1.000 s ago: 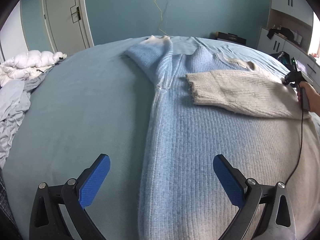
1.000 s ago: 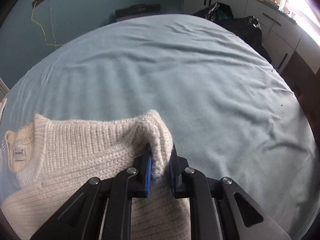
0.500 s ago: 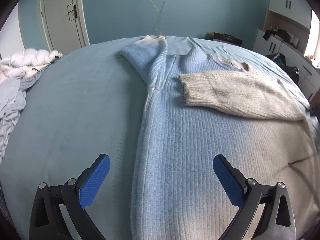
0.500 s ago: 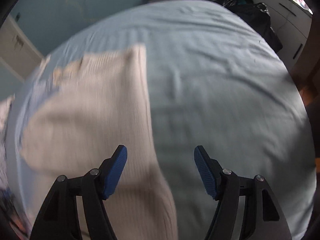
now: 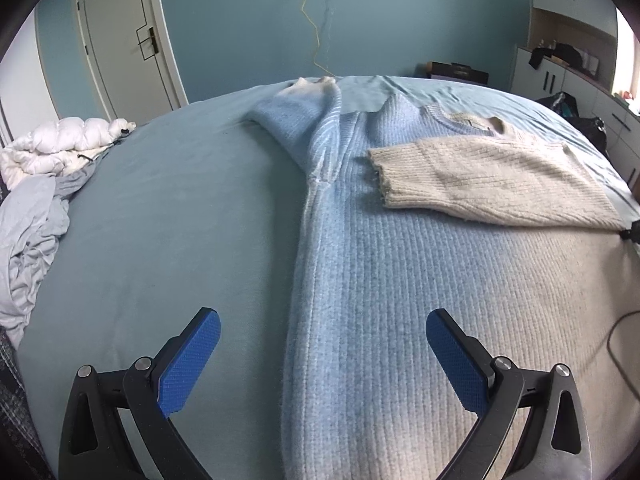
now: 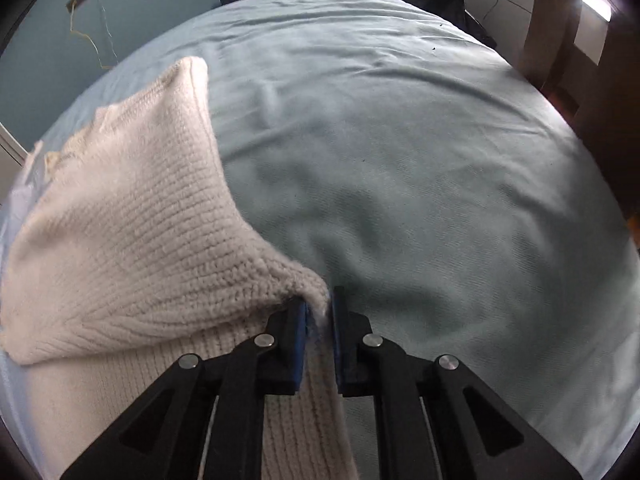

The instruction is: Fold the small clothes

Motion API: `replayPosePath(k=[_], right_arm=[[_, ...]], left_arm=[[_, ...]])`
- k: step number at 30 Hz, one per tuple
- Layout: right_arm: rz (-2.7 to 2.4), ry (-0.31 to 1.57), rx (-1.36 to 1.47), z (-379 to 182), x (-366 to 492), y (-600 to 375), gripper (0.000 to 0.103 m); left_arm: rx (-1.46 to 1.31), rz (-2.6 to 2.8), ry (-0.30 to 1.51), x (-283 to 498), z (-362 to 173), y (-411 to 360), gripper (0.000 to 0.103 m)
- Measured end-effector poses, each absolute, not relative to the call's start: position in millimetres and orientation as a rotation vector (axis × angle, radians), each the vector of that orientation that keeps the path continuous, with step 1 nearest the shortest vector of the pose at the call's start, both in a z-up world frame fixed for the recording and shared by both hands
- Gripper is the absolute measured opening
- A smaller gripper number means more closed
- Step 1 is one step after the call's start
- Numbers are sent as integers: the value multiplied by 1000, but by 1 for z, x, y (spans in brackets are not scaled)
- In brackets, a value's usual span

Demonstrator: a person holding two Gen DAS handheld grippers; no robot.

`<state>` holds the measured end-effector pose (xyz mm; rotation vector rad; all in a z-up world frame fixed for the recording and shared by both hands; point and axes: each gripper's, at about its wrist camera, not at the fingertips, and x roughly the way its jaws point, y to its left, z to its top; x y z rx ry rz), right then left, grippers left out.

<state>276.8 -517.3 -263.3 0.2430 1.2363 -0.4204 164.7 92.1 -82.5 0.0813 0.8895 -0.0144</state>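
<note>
Only the right wrist view shows right tongs (image 6: pixel 318 312) closing on the sweater (image 6: pixel 132 216) edge; left tongs (image 5: pixel 322 364) gape released.

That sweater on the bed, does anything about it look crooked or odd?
Only half folded. The cream sleeve lies across the sweater; the blue sleeve still trails up the bed. The right gripper is closing on the cream side edge.

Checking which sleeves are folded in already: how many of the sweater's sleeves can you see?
2: a cream sleeve folded across the sweater's chest, and a blue sleeve stretched away toward the far bed edge, unfolded. None seems hidden.
</note>
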Motion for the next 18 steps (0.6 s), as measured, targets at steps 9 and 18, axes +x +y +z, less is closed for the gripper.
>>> replayPosePath(k=[9, 18], right_arm=[[-540, 1236, -51, -203, 333, -405, 44], [-356, 1133, 320, -216, 334, -429, 58]], left_arm=[[52, -44, 861, 162, -71, 93, 103], [-7, -62, 854, 160, -65, 100, 103]])
